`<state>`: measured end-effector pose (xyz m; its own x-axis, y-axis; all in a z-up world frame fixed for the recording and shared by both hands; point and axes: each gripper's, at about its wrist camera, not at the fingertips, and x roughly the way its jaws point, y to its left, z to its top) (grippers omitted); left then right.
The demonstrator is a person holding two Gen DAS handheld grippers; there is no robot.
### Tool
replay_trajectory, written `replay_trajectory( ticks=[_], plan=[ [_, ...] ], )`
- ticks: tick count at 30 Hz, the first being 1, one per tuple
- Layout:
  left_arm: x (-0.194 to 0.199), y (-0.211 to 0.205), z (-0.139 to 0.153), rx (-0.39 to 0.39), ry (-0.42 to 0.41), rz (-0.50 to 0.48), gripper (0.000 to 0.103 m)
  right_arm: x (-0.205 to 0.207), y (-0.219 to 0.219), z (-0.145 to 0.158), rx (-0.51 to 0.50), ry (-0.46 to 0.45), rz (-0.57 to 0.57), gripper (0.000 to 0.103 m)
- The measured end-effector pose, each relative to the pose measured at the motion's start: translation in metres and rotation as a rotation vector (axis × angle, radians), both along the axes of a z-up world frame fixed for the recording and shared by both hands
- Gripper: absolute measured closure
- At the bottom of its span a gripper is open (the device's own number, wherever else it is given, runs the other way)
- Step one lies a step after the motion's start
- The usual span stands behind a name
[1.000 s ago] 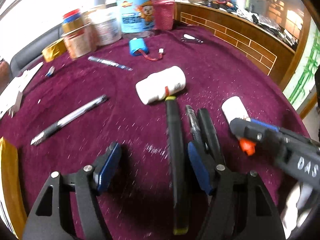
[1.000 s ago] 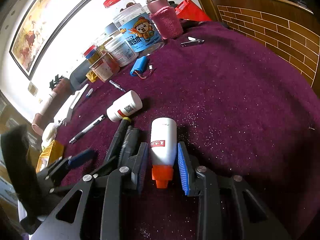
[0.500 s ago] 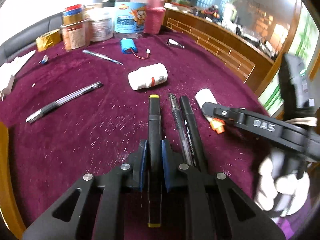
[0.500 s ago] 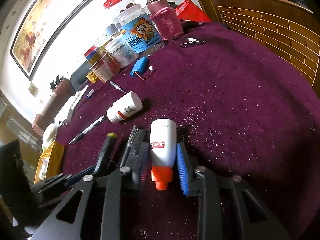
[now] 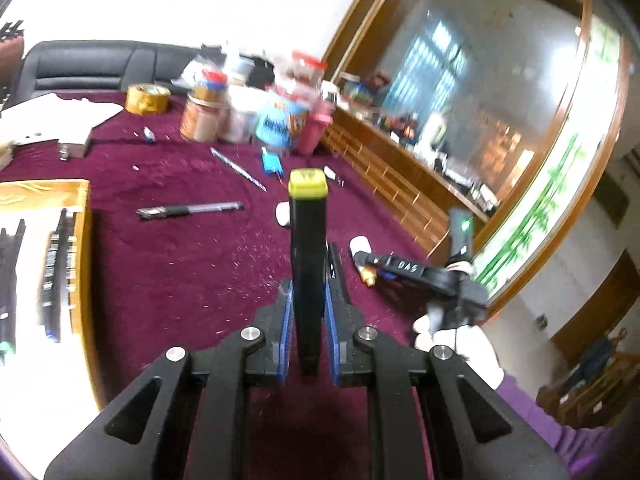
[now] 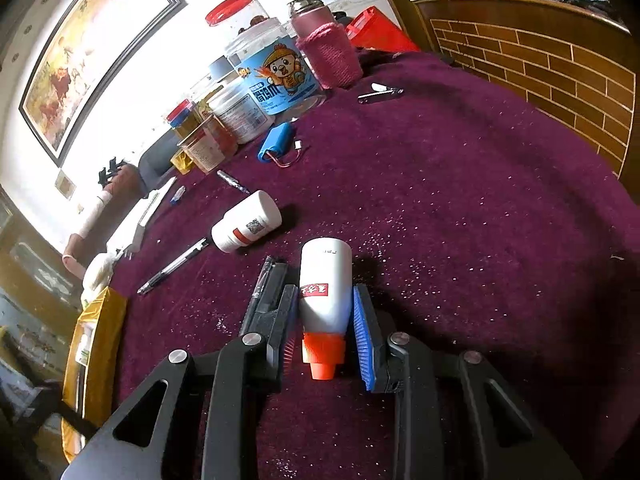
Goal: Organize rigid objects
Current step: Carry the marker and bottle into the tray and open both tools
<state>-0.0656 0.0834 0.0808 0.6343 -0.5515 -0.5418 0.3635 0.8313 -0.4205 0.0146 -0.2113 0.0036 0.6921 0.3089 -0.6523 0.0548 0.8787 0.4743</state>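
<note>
My left gripper (image 5: 308, 280) is shut on a black marker (image 5: 307, 248) with a yellow cap (image 5: 308, 185), held up off the maroon cloth (image 5: 180, 272). A yellow box (image 5: 83, 240) with several pens in it lies at the left. My right gripper (image 6: 325, 300) rests low on the cloth, shut on a white glue bottle (image 6: 325, 276) whose orange cap (image 6: 323, 356) points back at the camera. Two dark pens (image 6: 267, 280) lie against its left finger. The left wrist view shows the right gripper (image 5: 366, 262) from the side, held by a white-gloved hand (image 5: 460, 344).
A white pill bottle (image 6: 248, 228) and a black pen (image 6: 174, 266) lie on the cloth. Farther back are a blue battery pack (image 6: 276, 140), a nail clipper (image 6: 380, 94), jars (image 6: 272, 80), a pink flask (image 6: 328, 52) and a tape roll (image 5: 147, 98). A wooden rail (image 6: 560, 60) bounds the right side.
The left gripper closed on the yellow-capped marker, lifted it off the cloth and swung left, bringing the yellow box into view. The right gripper stayed on the glue bottle.
</note>
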Motion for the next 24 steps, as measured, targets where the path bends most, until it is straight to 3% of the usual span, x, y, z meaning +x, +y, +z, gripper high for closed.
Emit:
replay_trajectory(
  ticks=[6,10,17,24],
  plan=[
    [-0.04,0.055,0.023,-0.11,-0.069,0.053,0.091,-0.011,0.014,0.017,-0.092,-0.045,-0.002,0.079],
    [-0.071,0.102,0.038,-0.124,-0.115,0.12,0.091,-0.036,0.032,0.047,-0.034,-0.106,0.073,0.079],
    [-0.113,0.19,0.026,-0.157,-0.056,0.25,0.091,-0.066,0.117,0.093,0.041,-0.162,0.369,0.079],
    [-0.138,0.231,0.004,-0.111,0.034,0.305,0.09,-0.074,0.23,0.074,0.088,-0.066,0.652,0.079]
  ],
)
